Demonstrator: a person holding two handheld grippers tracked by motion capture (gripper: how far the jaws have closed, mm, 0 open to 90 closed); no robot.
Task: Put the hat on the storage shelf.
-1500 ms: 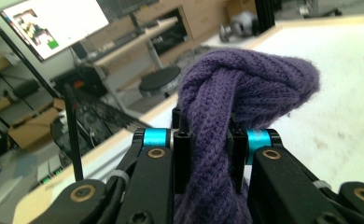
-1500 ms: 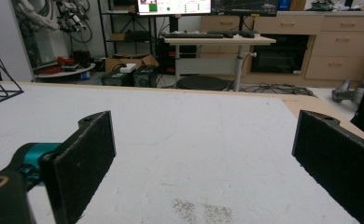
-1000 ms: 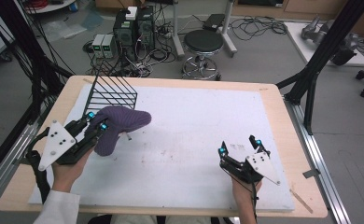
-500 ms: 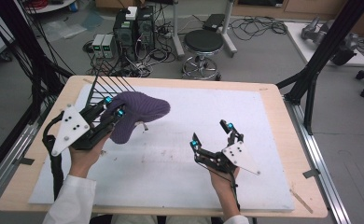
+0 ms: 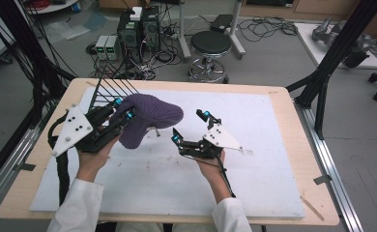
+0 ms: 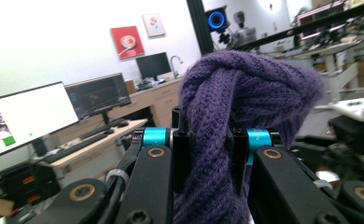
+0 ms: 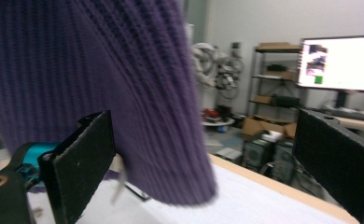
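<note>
A purple knitted garment hangs above the back left of the white mat. My left gripper is shut on it from the left. In the left gripper view the two pads pinch a fold of the purple knit at the left gripper's tips. My right gripper is open just right of the garment, its jaws pointing at it. In the right gripper view the knit hangs close ahead, partly within the wide gap of the right gripper. Neither pad touches it.
A black wire rack stands at the table's back left corner, just behind the left gripper. Black frame struts rise at the right edge. A stool and computer cases stand on the floor beyond the table.
The left gripper has lifted the purple garment off the mat and carried it right. The right gripper has moved left and forward from the front right, up close to the garment.
</note>
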